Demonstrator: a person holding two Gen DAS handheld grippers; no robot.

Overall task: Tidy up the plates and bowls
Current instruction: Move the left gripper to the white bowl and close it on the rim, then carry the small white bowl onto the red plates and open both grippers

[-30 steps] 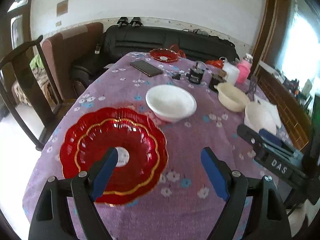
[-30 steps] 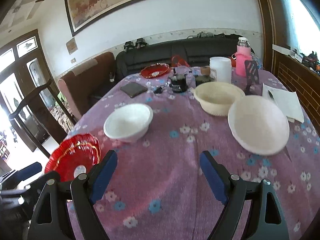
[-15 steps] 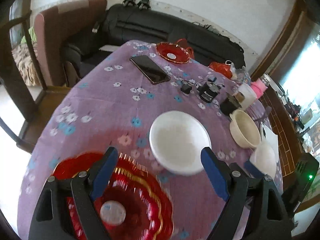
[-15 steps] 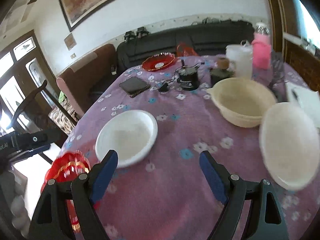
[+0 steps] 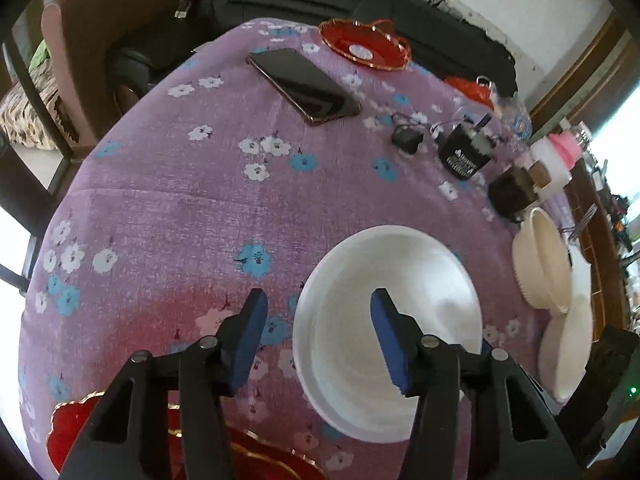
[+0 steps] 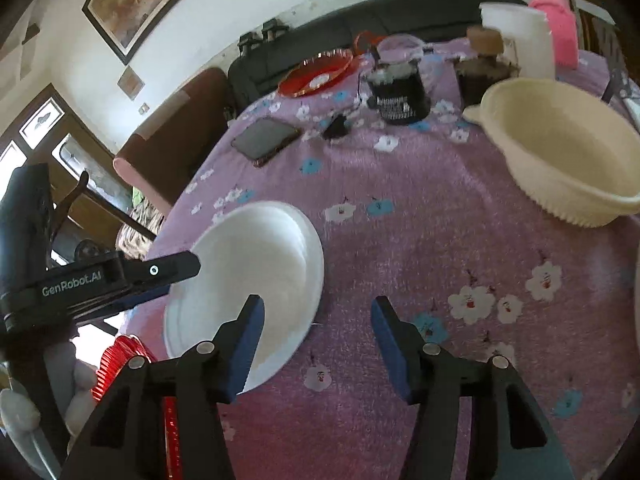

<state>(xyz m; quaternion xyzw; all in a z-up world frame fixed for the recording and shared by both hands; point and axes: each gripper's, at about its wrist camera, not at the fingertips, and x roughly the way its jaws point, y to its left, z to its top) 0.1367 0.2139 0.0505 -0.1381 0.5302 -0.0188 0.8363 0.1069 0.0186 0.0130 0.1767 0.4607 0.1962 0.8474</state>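
Observation:
A white bowl (image 5: pixel 400 320) (image 6: pixel 256 264) sits on the purple flowered tablecloth (image 5: pixel 180 208). My left gripper (image 5: pixel 318 308) straddles its left rim, one finger inside and one outside. Its jaws are closing, and the pads stand clear of the rim. My right gripper (image 6: pixel 316 312) straddles the opposite rim the same way, also closing and not pressing. The left gripper (image 6: pixel 180 280) shows at the bowl's far side in the right wrist view. A large red scalloped plate (image 5: pixel 68 428) (image 6: pixel 120 356) lies at the near table edge.
A cream bowl (image 5: pixel 540 264) (image 6: pixel 560 148) and another white bowl (image 5: pixel 568 348) sit to the right. Farther back are a phone (image 5: pixel 304 84), a black jar (image 5: pixel 464 156), a small red plate (image 5: pixel 364 46), a white cup (image 6: pixel 516 40) and a pink bottle (image 6: pixel 554 20).
Both grippers came forward and down from over the red plate and the bare cloth to the white bowl. Both pairs of jaws have narrowed around its rims.

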